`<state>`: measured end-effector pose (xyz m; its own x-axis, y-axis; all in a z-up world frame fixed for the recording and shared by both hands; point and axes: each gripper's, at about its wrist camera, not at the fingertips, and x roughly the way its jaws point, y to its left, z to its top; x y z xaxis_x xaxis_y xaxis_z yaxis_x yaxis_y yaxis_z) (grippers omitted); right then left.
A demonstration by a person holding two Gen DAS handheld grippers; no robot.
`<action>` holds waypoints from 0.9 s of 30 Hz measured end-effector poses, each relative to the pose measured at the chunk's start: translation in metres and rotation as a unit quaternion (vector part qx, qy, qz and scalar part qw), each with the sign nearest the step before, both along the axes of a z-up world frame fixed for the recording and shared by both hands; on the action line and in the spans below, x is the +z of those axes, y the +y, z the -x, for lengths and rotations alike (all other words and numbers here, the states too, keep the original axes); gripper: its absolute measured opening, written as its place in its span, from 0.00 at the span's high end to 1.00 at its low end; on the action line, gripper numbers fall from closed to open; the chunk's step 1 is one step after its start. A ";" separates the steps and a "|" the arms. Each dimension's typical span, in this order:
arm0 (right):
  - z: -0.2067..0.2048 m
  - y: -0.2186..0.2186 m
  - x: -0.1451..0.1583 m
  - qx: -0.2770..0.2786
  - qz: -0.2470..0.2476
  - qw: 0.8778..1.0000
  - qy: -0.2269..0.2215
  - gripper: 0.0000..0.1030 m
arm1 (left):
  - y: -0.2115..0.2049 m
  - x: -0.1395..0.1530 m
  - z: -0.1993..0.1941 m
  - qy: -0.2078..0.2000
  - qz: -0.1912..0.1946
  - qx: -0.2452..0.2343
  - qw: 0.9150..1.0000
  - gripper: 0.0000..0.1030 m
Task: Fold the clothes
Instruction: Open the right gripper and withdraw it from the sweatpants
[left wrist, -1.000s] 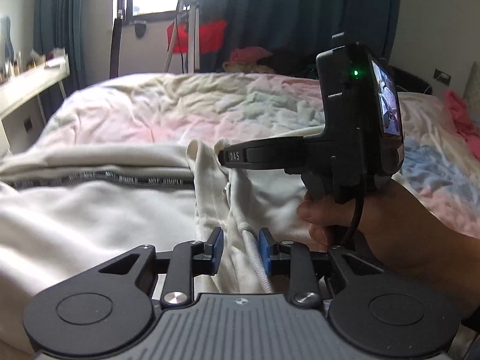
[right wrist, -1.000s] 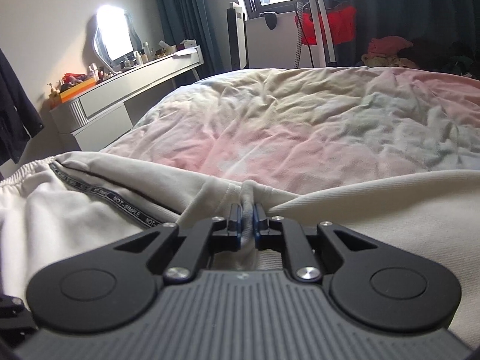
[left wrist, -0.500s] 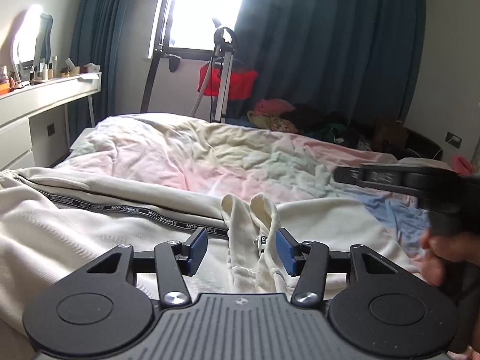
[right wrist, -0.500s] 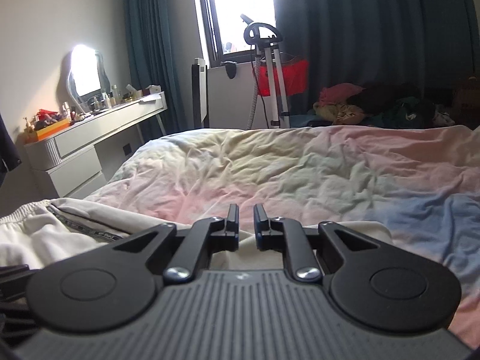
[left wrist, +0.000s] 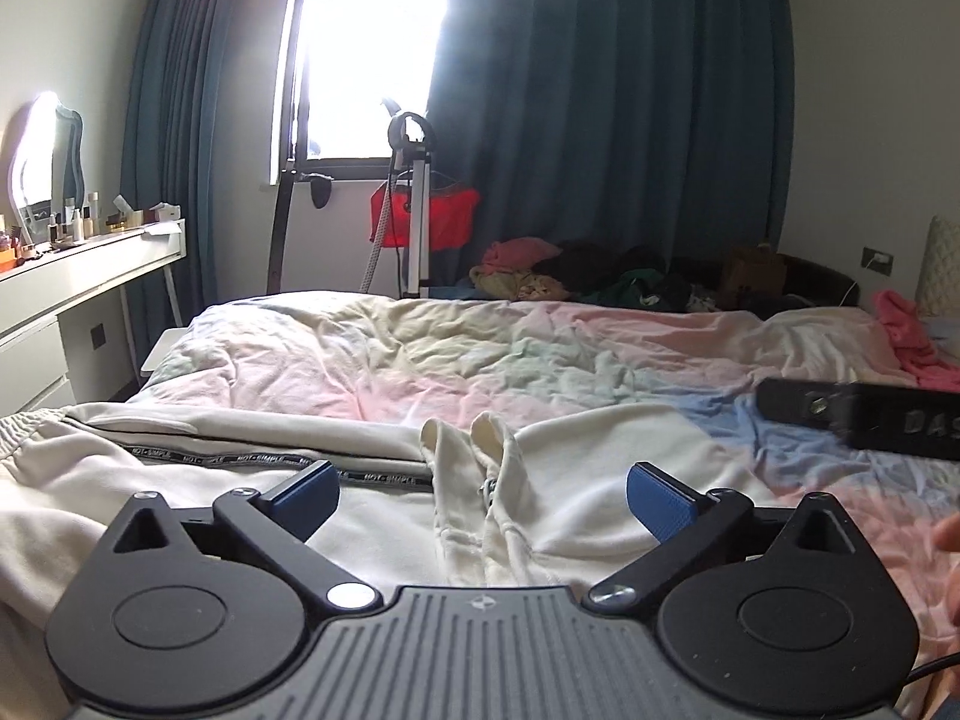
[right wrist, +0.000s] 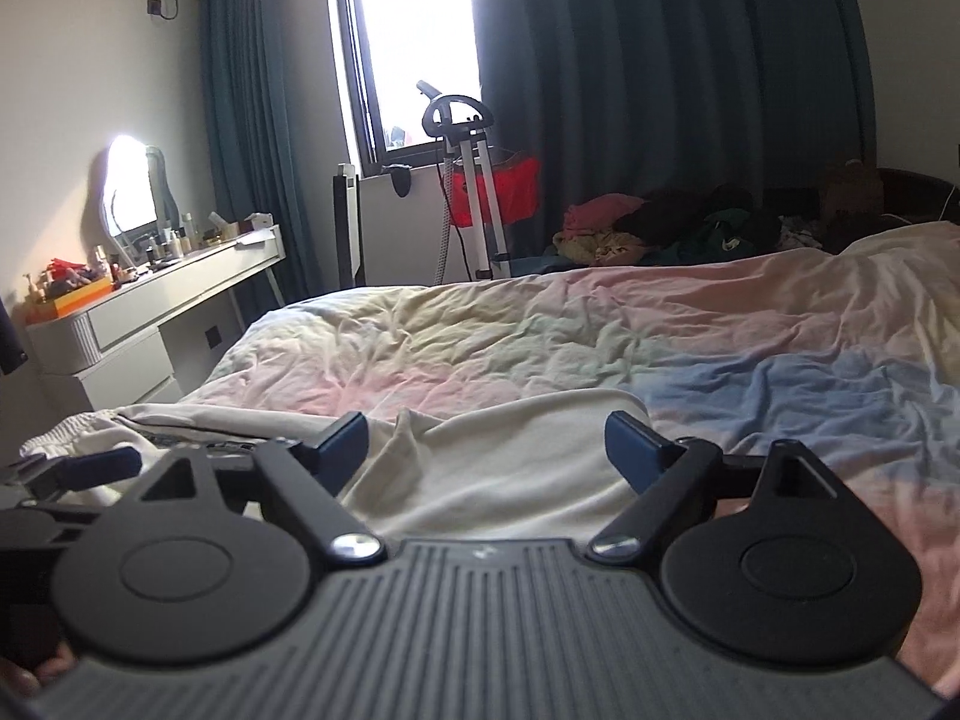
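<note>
A cream garment (left wrist: 576, 480) with a black lettered stripe (left wrist: 252, 459) lies folded on the bed; its bunched waist with a drawstring (left wrist: 480, 480) points up at the middle. It also shows in the right wrist view (right wrist: 510, 456). My left gripper (left wrist: 483, 495) is open and empty, held above the garment's waist. My right gripper (right wrist: 486, 444) is open and empty above the garment's right part. Part of the right gripper's body (left wrist: 864, 420) shows at the right in the left wrist view.
The bed has a pastel crumpled duvet (left wrist: 510, 354). A pink cloth (left wrist: 906, 336) lies at its far right. A white dresser (right wrist: 156, 312) with bottles stands at the left. A garment steamer stand (left wrist: 411, 204) and a clothes pile (left wrist: 576, 276) stand beyond the bed.
Both grippers let go of the garment, opened wide and rose away from it. The right gripper moved off to the right of the left wrist view.
</note>
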<state>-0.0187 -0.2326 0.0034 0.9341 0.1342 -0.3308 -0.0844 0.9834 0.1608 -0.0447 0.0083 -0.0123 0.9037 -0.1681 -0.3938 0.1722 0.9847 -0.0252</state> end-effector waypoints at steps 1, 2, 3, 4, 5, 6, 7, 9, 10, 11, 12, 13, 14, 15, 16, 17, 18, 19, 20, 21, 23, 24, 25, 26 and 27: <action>0.002 -0.002 0.001 -0.003 0.000 1.000 -0.001 0.12 | 0.001 -0.001 0.000 0.001 0.002 0.003 1.000 0.00; 0.005 -0.003 0.001 -0.005 0.000 1.000 -0.003 0.12 | 0.003 -0.002 0.000 0.002 0.006 0.005 1.000 0.00; 0.007 -0.005 0.002 -0.008 -0.001 1.000 -0.004 0.12 | 0.005 -0.002 -0.001 0.005 0.011 0.009 1.000 0.00; 0.007 -0.006 0.002 -0.009 -0.001 1.000 -0.002 0.12 | 0.007 -0.002 -0.003 0.008 0.016 0.013 1.000 0.00; 0.006 -0.006 0.002 -0.010 0.000 1.000 -0.001 0.12 | 0.010 -0.004 -0.006 0.013 0.020 0.019 1.000 0.00; 0.004 -0.007 0.001 -0.009 -0.001 1.000 0.001 0.12 | 0.013 -0.005 -0.009 0.018 0.025 0.024 0.999 0.00; 0.003 -0.008 0.000 -0.005 -0.006 1.000 0.005 0.12 | 0.015 -0.006 -0.012 0.025 0.030 0.028 0.999 0.00; 0.001 -0.008 -0.003 0.004 -0.018 1.000 0.016 0.12 | 0.021 -0.010 -0.019 0.039 0.039 0.039 0.998 0.00; 0.000 -0.008 -0.004 0.005 -0.020 1.000 0.021 0.12 | 0.024 -0.011 -0.022 0.045 0.044 0.045 0.997 0.00; -0.001 -0.008 -0.005 0.005 -0.018 1.000 0.023 0.12 | 0.026 -0.013 -0.024 0.051 0.049 0.050 0.996 0.00; -0.002 -0.007 -0.006 0.004 -0.017 1.000 0.025 0.12 | 0.030 -0.014 -0.026 0.059 0.055 0.056 0.995 0.00; -0.001 -0.006 -0.007 0.006 -0.017 1.000 0.025 0.12 | 0.033 -0.015 -0.029 0.067 0.062 0.063 0.994 0.00; 0.000 -0.005 -0.008 0.007 -0.016 1.000 0.025 0.12 | 0.038 -0.017 -0.031 0.077 0.070 0.071 0.992 0.00; -0.001 -0.005 -0.008 0.008 -0.018 0.999 0.027 0.12 | 0.043 -0.019 -0.034 0.087 0.077 0.079 0.990 0.00; -0.001 -0.005 -0.008 0.009 -0.019 0.999 0.028 0.12 | 0.047 -0.020 -0.037 0.098 0.085 0.088 0.988 0.00; -0.001 -0.004 -0.009 0.009 -0.020 0.999 0.030 0.12 | 0.052 -0.022 -0.039 0.108 0.093 0.096 0.985 0.00; -0.001 -0.004 -0.009 0.010 -0.020 0.999 0.031 0.12 | 0.057 -0.023 -0.042 0.119 0.105 0.103 0.982 0.00; -0.001 -0.004 -0.009 0.009 -0.020 0.999 0.032 0.12 | 0.066 -0.025 -0.044 0.133 0.127 0.108 0.977 0.00; 0.000 -0.004 -0.009 0.009 -0.020 0.999 0.032 0.12 | 0.075 -0.027 -0.046 0.145 0.148 0.114 0.972 0.00; 0.001 -0.004 -0.009 0.006 -0.020 0.999 0.030 0.12 | 0.085 -0.028 -0.046 0.156 0.170 0.124 0.965 0.00; 0.002 -0.006 -0.008 0.002 -0.021 0.999 0.027 0.12 | 0.107 -0.029 -0.046 0.180 0.203 0.152 0.950 0.00; 0.002 -0.007 -0.008 0.001 -0.021 0.999 0.025 0.12 | 0.118 -0.030 -0.045 0.191 0.218 0.167 0.942 0.00; 0.001 -0.008 -0.008 0.001 -0.024 0.999 0.027 0.12 | 0.129 -0.030 -0.044 0.202 0.234 0.181 0.934 0.00; 0.001 -0.009 -0.009 0.001 -0.026 0.999 0.029 0.12 | 0.140 -0.031 -0.043 0.213 0.249 0.195 0.924 0.00; 0.000 -0.010 -0.010 0.000 -0.028 0.999 0.032 0.12 | 0.151 -0.032 -0.042 0.224 0.265 0.205 0.915 0.00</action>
